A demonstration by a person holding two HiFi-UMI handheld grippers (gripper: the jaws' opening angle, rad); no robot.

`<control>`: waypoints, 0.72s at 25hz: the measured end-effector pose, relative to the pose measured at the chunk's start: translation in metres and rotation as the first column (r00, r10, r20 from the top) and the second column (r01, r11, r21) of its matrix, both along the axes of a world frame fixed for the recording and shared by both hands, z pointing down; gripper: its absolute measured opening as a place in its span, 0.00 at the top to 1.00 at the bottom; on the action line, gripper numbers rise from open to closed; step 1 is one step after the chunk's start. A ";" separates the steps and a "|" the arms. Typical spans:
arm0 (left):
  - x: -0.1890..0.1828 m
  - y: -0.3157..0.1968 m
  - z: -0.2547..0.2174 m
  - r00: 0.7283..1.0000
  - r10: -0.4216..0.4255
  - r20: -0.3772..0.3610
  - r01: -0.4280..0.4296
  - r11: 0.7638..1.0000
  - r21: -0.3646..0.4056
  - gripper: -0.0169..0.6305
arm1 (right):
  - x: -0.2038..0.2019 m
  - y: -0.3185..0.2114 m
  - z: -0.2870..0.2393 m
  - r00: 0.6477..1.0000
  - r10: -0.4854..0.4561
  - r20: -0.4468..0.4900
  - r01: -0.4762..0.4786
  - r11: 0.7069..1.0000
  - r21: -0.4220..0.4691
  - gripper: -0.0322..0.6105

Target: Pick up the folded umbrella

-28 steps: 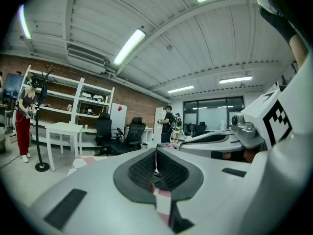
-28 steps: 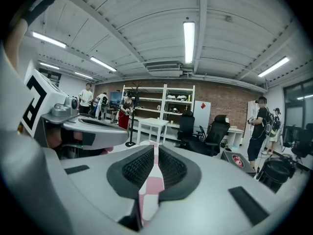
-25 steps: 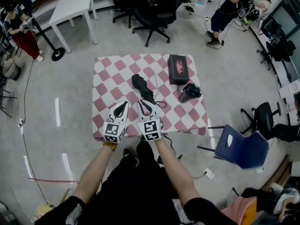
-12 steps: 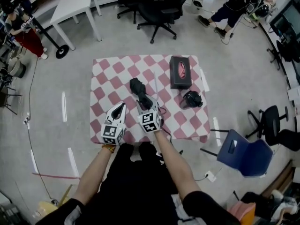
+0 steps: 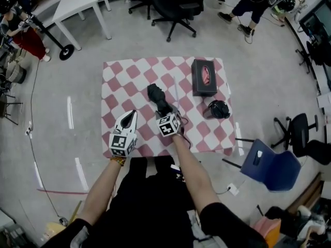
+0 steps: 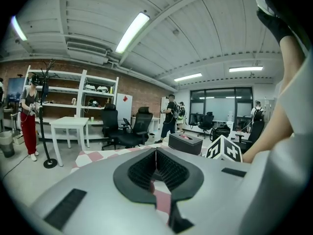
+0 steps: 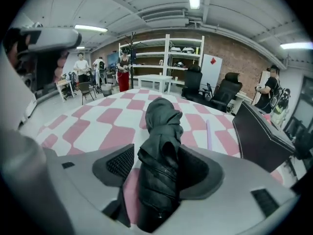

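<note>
The folded black umbrella [image 5: 158, 97] lies on the pink-and-white chequered table [image 5: 124, 76], pointing away from me. My right gripper [image 5: 167, 114] is down at its near end, jaws opening, and the umbrella [image 7: 161, 146] runs between them; a gap shows at the left pad, so nothing is gripped. My left gripper [image 5: 131, 114] hovers over the table's near left part, apart from the umbrella. In the left gripper view its jaws [image 6: 155, 153] meet with nothing between them.
A black tissue box [image 5: 203, 77] stands at the table's far right, a black rounded object [image 5: 217, 109] nearer on the right, and a pale thin stick [image 5: 176, 89] beside the umbrella. A blue chair [image 5: 269, 164] stands off the right corner. Office chairs [image 5: 176, 9] and people are farther back.
My right gripper has dropped forward onto the umbrella's near end and its jaws have spread around it. The left gripper has drifted a little to the left.
</note>
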State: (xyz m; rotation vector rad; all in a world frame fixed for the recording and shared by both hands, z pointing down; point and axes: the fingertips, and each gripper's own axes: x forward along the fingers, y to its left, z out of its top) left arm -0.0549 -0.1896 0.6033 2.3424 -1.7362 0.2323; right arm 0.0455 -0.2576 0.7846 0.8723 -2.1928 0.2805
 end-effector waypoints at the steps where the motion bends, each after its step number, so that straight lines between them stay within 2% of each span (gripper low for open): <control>1: -0.003 -0.002 0.000 1.000 -0.002 -0.002 0.002 1.000 0.001 0.95 | 0.001 -0.002 0.004 1.000 0.007 -0.026 -0.007 1.000 -0.003 0.52; 5: -0.008 -0.007 0.000 1.000 0.004 -0.006 -0.004 1.000 0.003 0.95 | 0.009 -0.012 0.020 0.994 0.059 -0.092 -0.062 0.998 -0.030 0.52; 9: -0.011 -0.007 0.000 1.000 0.005 -0.009 -0.005 1.000 0.002 0.95 | 0.012 -0.015 0.025 0.993 0.091 -0.073 -0.097 0.993 -0.069 0.52; 11: -0.013 -0.008 0.001 1.000 0.008 -0.009 -0.008 1.000 0.000 0.95 | 0.013 -0.016 0.023 0.993 0.096 -0.065 -0.101 0.993 -0.069 0.53; 14: -0.014 -0.009 0.003 1.000 0.012 -0.009 -0.012 1.000 -0.006 0.95 | 0.013 -0.018 0.022 0.991 0.104 -0.081 -0.109 0.992 -0.057 0.60; 18: -0.014 -0.013 0.002 1.000 0.022 -0.013 -0.022 1.000 -0.002 0.95 | 0.013 -0.017 0.021 0.987 0.115 -0.114 -0.120 0.992 -0.046 0.61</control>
